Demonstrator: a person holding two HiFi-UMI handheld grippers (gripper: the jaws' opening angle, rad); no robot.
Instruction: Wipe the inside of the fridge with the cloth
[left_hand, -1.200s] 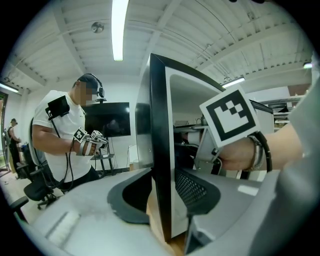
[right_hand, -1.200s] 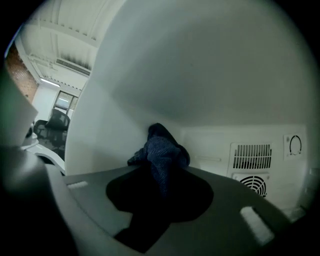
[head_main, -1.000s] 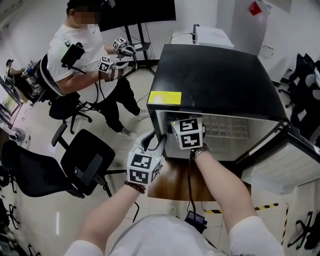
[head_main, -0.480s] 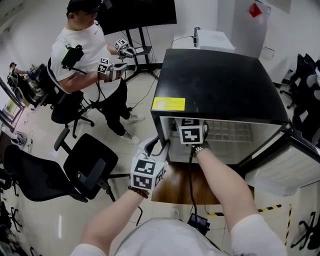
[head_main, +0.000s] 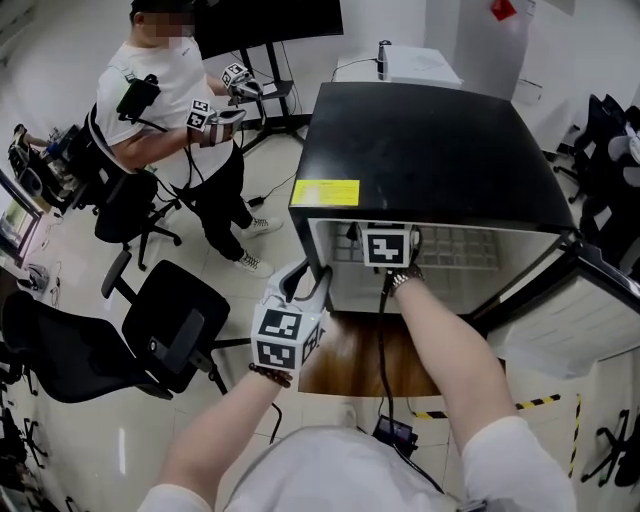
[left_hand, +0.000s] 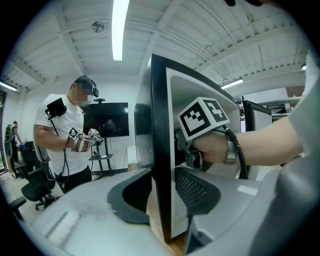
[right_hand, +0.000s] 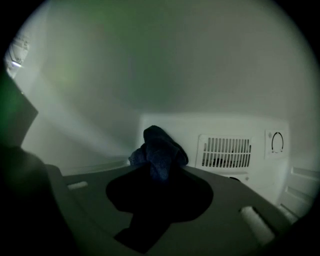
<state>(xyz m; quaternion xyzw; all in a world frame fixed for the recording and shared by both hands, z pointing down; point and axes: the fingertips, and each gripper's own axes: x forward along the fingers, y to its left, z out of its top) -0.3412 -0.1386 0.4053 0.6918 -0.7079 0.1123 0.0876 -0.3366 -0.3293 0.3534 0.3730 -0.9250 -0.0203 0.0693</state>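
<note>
Deep inside the open fridge (head_main: 430, 150) with the right gripper (right_hand: 160, 187), jaws drawn partway together and pinching a bunched dark blue cloth (right_hand: 159, 147). Wad poking up and forward past the jaw tips, tail hanging down between them, close to the white back wall (right_hand: 200, 75), just left of the vent grille (right_hand: 225, 152) and dial (right_hand: 276, 142); touching it or not, impossible to tell. Bracing with the left gripper (head_main: 305, 283), jaws clamped either side of the fridge's left wall edge.
</note>
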